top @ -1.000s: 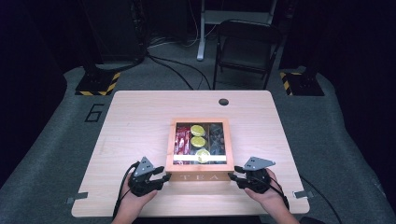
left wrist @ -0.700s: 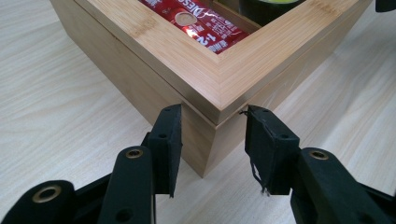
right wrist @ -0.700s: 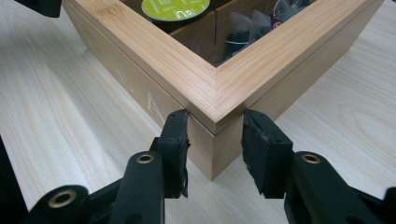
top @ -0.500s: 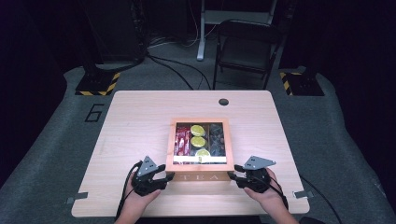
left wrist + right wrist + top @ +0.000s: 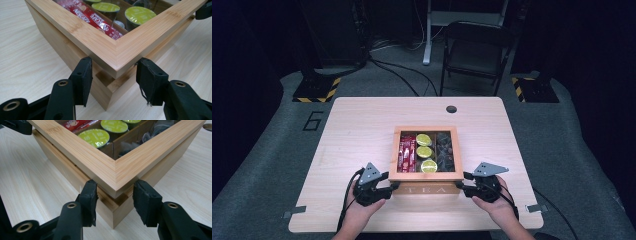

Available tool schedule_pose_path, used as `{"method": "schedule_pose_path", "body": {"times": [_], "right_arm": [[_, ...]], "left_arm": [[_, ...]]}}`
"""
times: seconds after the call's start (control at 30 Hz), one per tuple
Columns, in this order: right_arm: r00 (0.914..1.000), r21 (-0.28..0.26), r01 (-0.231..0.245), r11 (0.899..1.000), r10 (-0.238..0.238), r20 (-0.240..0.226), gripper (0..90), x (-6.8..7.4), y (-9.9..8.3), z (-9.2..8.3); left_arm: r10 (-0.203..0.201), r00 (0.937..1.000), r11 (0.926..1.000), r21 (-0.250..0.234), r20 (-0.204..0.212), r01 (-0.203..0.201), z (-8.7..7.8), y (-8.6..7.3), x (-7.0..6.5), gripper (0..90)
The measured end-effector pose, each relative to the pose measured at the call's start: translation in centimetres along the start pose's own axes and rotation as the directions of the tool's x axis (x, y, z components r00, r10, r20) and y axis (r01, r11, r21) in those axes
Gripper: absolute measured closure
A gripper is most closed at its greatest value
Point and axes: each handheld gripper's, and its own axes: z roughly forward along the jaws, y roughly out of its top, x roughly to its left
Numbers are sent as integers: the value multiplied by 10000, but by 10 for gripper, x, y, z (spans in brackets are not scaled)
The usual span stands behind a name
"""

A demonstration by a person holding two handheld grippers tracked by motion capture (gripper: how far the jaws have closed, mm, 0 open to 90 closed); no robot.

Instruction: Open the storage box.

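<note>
Bamboo is the material of the tea box (image 5: 426, 155), which is seen in the high view on the table (image 5: 352, 130) directly ahead of and between the left gripper (image 5: 388, 188) and the right gripper (image 5: 464, 186), one at each near corner, equally close. In the left gripper view, the lid (image 5: 117, 53) corner is seen pointing straight into the gap between the jaws, which have just been opening and stand clear of the wood. In the right gripper view, the lid (image 5: 115, 173) corner is likewise centred between jaws that have just been opening, with the pads just beside both faces.
</note>
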Motion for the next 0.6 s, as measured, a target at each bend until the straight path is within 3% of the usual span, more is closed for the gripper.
{"method": "schedule_pose_path", "body": {"times": [0.2, 0.43, 0.6], "right_arm": [[9999, -128, -41, 9999, 43, 153, 509, -3, 21, -8], [9993, -215, 113, 9997, -106, 355, 484, -7, 38, -14], [9984, -350, 224, 9991, -205, 529, 472, -8, 46, -16]], "left_arm": [[-257, 9996, 9993, -266, -107, 254, -5, 20, 3, 444], [127, 9989, 9994, -309, -456, -141, -13, 35, 5, 434], [166, 9983, 9989, -433, -551, -190, -16, 45, 6, 434]]}}
